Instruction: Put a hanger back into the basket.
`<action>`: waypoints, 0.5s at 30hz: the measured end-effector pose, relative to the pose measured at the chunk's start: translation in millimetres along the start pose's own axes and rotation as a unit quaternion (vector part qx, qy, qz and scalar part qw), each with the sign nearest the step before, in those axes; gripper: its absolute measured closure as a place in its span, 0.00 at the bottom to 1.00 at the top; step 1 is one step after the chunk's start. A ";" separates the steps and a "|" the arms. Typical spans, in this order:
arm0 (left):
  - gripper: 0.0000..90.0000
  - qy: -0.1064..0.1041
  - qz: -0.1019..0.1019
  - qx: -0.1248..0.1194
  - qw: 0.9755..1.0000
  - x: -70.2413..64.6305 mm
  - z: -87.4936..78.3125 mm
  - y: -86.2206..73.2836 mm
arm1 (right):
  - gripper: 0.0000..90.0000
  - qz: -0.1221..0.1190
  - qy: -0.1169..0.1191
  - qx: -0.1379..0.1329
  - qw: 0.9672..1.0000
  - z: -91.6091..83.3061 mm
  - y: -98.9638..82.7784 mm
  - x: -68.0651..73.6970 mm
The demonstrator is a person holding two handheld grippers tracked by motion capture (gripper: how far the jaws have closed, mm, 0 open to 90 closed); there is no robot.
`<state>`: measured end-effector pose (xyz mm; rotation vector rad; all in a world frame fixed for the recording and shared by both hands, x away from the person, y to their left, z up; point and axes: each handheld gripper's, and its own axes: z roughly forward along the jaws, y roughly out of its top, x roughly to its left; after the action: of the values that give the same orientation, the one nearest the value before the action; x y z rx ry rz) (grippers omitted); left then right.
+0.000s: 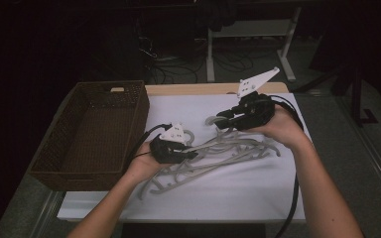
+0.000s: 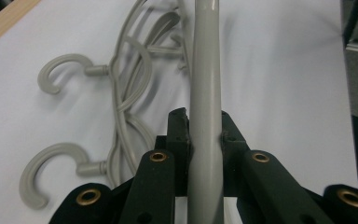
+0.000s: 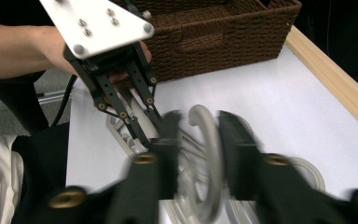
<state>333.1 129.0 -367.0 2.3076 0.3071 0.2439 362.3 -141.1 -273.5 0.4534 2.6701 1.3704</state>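
Note:
Several grey plastic hangers (image 1: pixel 218 153) lie tangled on the white table cover. My left gripper (image 1: pixel 191 154) is at the pile's left end, shut on the straight bar of one grey hanger (image 2: pixel 205 93); in the left gripper view the pads (image 2: pixel 181 126) press the bar from both sides. My right gripper (image 1: pixel 218 121) is at the pile's far end. In the right gripper view its jaws stand apart on either side of a hanger's hook (image 3: pixel 207 140), with a gap at each pad. That view is blurred.
A dark wicker basket (image 1: pixel 141 116) stands on the left of the table, beside the left hand. Two more hanger hooks (image 2: pixel 56 74) lie left of the held bar. The table's wooden edge (image 3: pixel 335 79) runs along the far side. Cables trail from both grippers.

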 end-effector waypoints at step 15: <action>0.88 0.055 -0.079 -0.014 0.995 20.2 -56.4 14.4 | 0.30 0.050 -0.087 -0.037 0.994 -34.2 -29.8 -8.5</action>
<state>339.3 163.9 -316.7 2.2318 0.5359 0.2936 356.2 -186.6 -277.9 0.6722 2.4799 1.3812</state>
